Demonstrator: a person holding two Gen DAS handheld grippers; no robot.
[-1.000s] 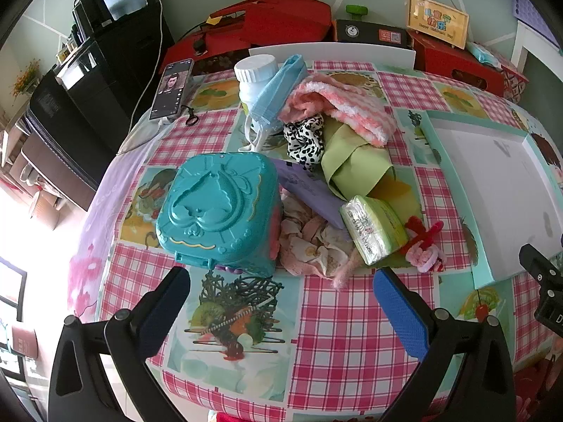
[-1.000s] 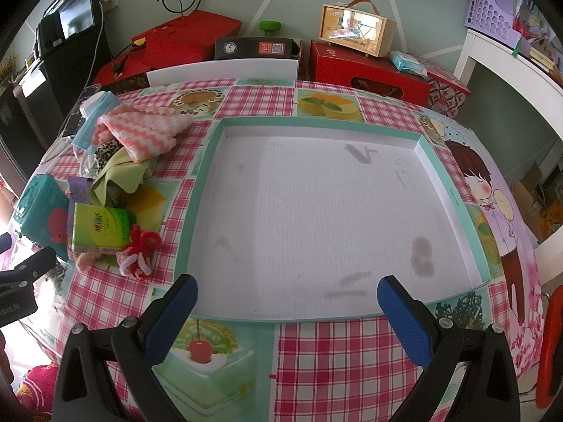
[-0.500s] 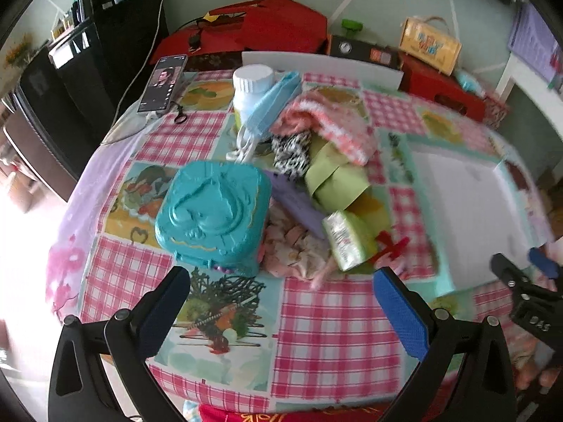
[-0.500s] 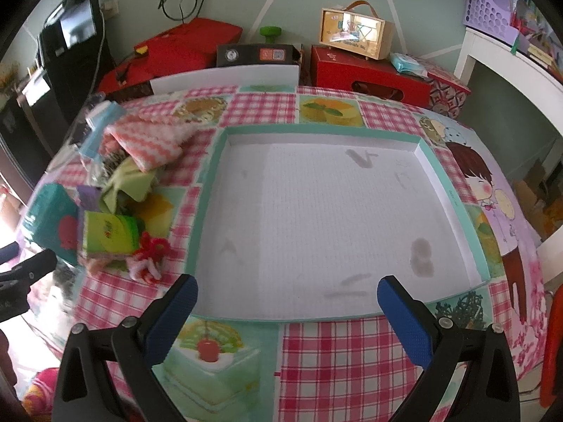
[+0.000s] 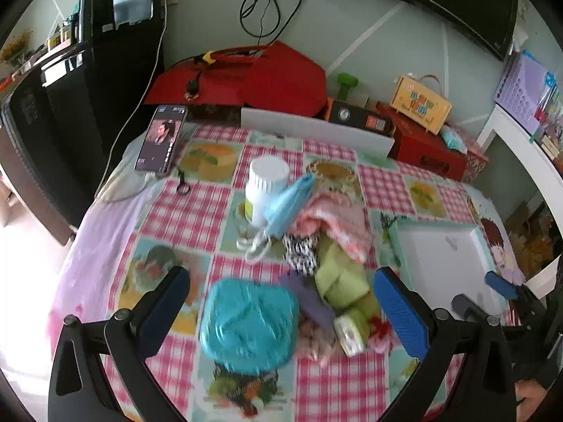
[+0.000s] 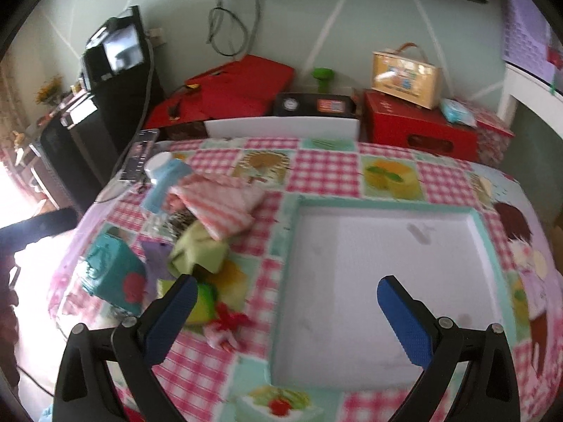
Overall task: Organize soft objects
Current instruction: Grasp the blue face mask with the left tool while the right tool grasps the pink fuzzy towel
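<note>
A heap of soft things lies on the checked tablecloth: a pink striped cloth (image 5: 337, 218) (image 6: 218, 204), a green cloth (image 5: 341, 277) (image 6: 200, 249), a blue face mask (image 5: 288, 204), a black-and-white scrunchie (image 5: 301, 253), a purple cloth (image 5: 309, 299), a green tissue pack (image 5: 350, 330) and a red-and-pink hair tie (image 6: 225, 323). A white tray with a teal rim (image 6: 387, 277) (image 5: 440, 263) lies to their right. My left gripper (image 5: 281, 313) is open and empty, above the teal toy case (image 5: 250, 327). My right gripper (image 6: 285, 320) is open and empty over the tray's left rim.
A white bottle (image 5: 265, 190) stands behind the mask. A phone (image 5: 162, 137) lies at the table's far left. Red boxes (image 6: 418, 126), a wooden case (image 6: 404, 74) and black equipment (image 5: 70, 105) stand beyond the table's far edge.
Both grippers have pulled up and back, so the table looks farther away. The right gripper has swung left toward the heap. Nothing on the table has moved.
</note>
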